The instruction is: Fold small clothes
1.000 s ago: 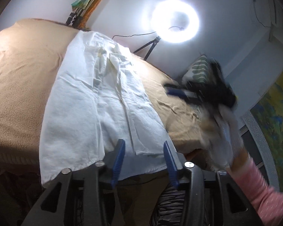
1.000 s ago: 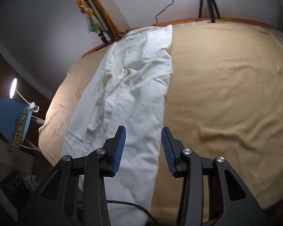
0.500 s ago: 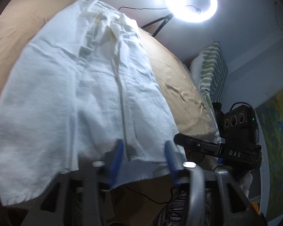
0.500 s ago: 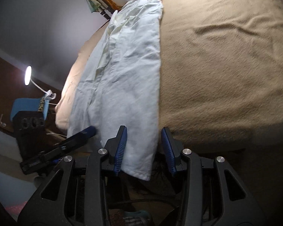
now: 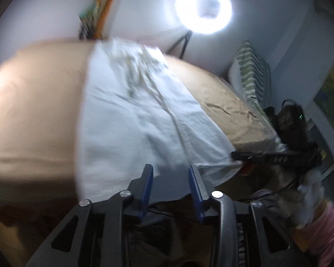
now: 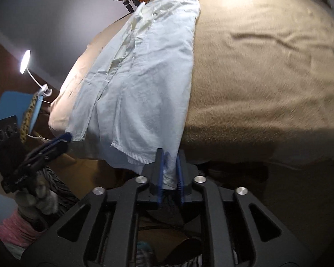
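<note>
Tan blanket (image 6: 267,71) covers the bed, a ring light (image 5: 203,5) glowing at twelve o'clock. White trousers (image 6: 144,66) lie lengthwise across it, hems overhanging. Right claw (image 6: 169,173) is closing, pads pinching one hem; left claw (image 5: 170,185) is opening, its pads apart about the other.

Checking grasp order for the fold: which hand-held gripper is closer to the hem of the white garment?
Right. The right hand-held gripper is closing on the white garment with its hem corner between the pads. The left hand-held gripper is opening at the hem's other end, cloth beyond its fingertips.
</note>
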Tool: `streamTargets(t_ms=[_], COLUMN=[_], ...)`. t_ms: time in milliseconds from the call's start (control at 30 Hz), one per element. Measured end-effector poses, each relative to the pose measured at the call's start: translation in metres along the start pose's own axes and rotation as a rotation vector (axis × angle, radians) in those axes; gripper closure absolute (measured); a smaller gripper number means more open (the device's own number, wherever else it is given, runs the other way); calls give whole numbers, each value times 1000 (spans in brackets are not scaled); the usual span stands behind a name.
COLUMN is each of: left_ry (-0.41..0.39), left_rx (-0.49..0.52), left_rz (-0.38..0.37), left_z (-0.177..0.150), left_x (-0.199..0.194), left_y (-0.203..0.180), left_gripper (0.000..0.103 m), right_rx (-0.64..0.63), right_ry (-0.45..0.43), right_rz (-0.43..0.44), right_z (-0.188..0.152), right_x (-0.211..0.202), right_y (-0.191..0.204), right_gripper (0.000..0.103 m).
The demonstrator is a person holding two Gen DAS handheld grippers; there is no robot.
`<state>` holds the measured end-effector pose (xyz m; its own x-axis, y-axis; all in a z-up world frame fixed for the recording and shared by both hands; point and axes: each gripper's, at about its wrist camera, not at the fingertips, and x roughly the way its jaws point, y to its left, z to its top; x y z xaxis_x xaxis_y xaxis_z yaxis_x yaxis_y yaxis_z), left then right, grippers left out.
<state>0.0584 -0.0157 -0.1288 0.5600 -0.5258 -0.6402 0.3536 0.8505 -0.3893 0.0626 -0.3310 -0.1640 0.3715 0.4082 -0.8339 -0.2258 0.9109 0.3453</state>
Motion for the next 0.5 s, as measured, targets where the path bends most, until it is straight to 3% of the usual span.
streamTargets(t_ms=[67,133,300,400,500], left_ry=[-52,-70,-34,-16,9], left_rx=[62,120,290,433,489], left_rz=[53,96,172,261,296], left_z=[-8,-13,-22,-27,-30], left_x=[-15,-19,1,17,34], left_y=[-2,-6,-22,-30,-28], left_gripper=[46,38,38,38,38], right_rx=[-31,-51,-35,30,118], right_ry=[-41,-79,-87,-66,-40], right_rz=[-4,31,174,250,296], right_z=[4,16,58,92,125], right_x=[-11,-18,-2,23,53], right_y=[13,27,53,56,60], right_gripper=[69,62,60,51,50])
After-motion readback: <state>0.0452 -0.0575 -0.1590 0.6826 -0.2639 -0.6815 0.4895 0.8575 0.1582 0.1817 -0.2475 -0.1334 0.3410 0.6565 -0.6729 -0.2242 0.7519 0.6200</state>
